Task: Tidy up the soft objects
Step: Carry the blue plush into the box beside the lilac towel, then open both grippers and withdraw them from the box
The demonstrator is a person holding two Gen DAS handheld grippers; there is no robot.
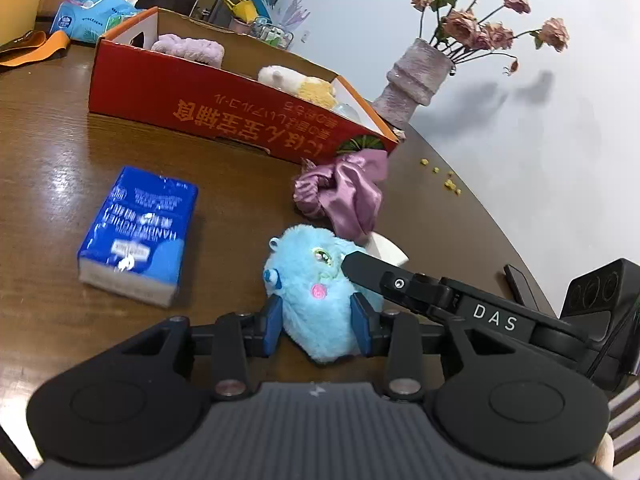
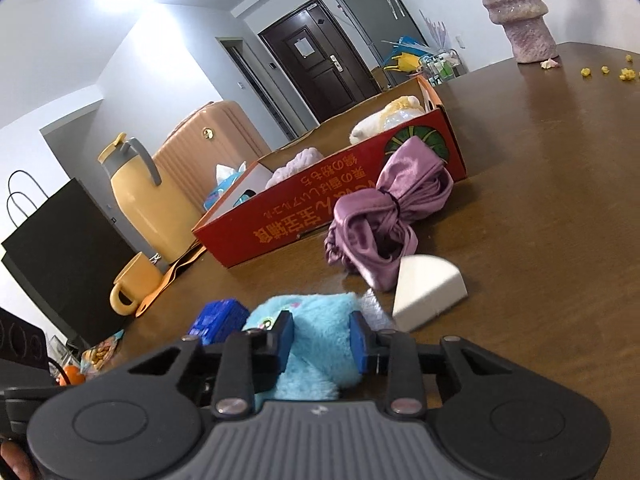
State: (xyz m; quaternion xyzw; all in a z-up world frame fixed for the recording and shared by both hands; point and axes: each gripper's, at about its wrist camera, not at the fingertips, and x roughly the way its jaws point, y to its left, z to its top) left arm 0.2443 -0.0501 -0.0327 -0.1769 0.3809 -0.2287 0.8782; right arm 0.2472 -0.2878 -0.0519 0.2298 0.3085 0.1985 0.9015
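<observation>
Fingers of both grippers clamp the blue plush toy, lying face-up, long axis toward the left gripper.

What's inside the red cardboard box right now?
Inside the red cardboard box: a fluffy lilac fabric bundle at one end, and a cream-and-yellow plush toy at the other. The near wall hides the box floor and anything lower.
</observation>
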